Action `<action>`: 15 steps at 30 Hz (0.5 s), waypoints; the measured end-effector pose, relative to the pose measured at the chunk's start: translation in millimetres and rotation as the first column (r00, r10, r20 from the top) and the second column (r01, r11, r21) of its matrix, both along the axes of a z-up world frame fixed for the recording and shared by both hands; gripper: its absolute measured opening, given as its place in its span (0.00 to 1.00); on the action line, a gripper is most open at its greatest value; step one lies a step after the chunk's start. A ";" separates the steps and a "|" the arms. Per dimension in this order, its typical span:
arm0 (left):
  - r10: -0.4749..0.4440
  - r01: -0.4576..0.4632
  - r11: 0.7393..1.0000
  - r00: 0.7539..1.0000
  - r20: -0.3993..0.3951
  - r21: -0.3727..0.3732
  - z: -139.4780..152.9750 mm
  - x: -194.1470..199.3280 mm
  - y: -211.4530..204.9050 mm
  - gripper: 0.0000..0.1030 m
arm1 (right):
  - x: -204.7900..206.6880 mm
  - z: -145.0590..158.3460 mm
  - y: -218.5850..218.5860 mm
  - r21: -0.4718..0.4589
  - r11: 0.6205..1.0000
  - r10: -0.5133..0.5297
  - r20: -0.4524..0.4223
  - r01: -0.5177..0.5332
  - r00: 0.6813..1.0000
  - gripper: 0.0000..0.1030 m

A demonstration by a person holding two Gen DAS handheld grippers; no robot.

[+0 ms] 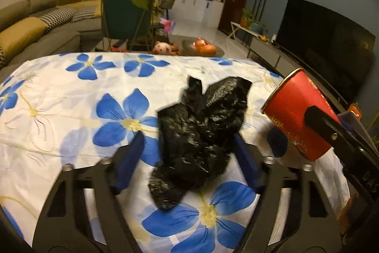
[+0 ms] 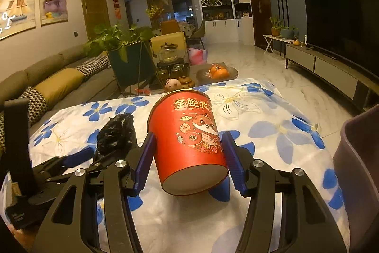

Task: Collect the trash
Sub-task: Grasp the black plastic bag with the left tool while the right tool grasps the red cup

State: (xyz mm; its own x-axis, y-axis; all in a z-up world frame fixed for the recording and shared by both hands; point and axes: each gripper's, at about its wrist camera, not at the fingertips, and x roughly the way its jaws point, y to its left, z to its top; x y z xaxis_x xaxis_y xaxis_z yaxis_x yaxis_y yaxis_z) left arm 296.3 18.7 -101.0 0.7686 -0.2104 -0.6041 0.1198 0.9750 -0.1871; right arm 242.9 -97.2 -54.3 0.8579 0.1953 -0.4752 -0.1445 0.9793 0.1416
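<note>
While the right gripper (image 2: 188, 155) clamps the red cup (image 2: 187, 146), the left gripper's (image 1: 189, 158) part-open jaws straddle the black bag (image 1: 201, 129), which must next be pinched.

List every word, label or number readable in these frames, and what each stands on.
"金蛇大": gold characters on the red paper cup; the line is cut off at the cup's edge.
Gold print on the cup in the left wrist view: too blurred.
Red wall hangings: too small.

Black plastic bags (image 1: 201, 132): one is lying on the flowered cloth (image 1: 71, 110).
Red paper cups (image 2: 187, 141): one is showing.
Hand-held grippers: two are showing, the left (image 1: 189, 155) and the right (image 2: 189, 158).
</note>
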 end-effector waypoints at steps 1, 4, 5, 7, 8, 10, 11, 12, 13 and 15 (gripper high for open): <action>-0.005 0.005 1.000 1.000 -0.003 -0.003 -0.6 0.1 -0.2 0.53 | -1.8 0.4 -0.4 -0.002 1.000 -0.001 0.003 0.001 1.000 0.55; -0.017 0.017 1.000 1.000 0.007 -0.008 0.0 -3.0 -1.5 0.39 | -6.6 1.8 -1.8 -0.002 1.000 -0.002 0.009 0.002 1.000 0.55; -0.019 0.019 1.000 1.000 0.009 -0.007 0.4 -3.5 -2.1 0.34 | -8.4 2.2 -2.5 -0.003 1.000 -0.004 0.010 0.004 1.000 0.55; -0.018 0.018 1.000 1.000 0.016 -0.002 1.0 -6.6 -3.1 0.24 | -11.7 2.9 -3.9 -0.004 1.000 -0.008 0.012 0.008 1.000 0.55; -0.019 0.019 1.000 1.000 0.020 -0.002 1.9 -8.1 -3.1 0.20 | -14.0 3.5 -4.8 -0.005 1.000 -0.009 0.014 0.009 1.000 0.55; -0.016 0.016 1.000 0.999 0.038 -0.002 5.7 -15.6 -2.7 0.17 | -20.3 6.0 -7.8 -0.008 1.000 -0.015 0.024 0.015 1.000 0.55; -0.013 0.013 1.000 0.999 0.047 -0.002 7.9 -19.2 -2.5 0.16 | -23.9 7.0 -10.5 -0.009 1.000 -0.018 0.028 0.018 0.999 0.55; -0.008 0.009 1.000 0.998 0.060 -0.003 10.8 -24.0 -2.1 0.16 | -27.4 8.4 -12.7 -0.010 1.000 -0.021 0.032 0.021 0.999 0.55; -0.004 0.004 1.000 0.997 0.071 -0.005 13.8 -27.4 -1.2 0.16 | -30.1 9.5 -15.0 -0.010 1.000 -0.023 0.036 0.023 0.999 0.55; 0.003 -0.003 1.000 0.996 0.090 -0.008 20.3 -34.7 -0.3 0.16 | -37.2 11.7 -19.1 -0.008 1.000 -0.028 0.046 0.028 0.999 0.55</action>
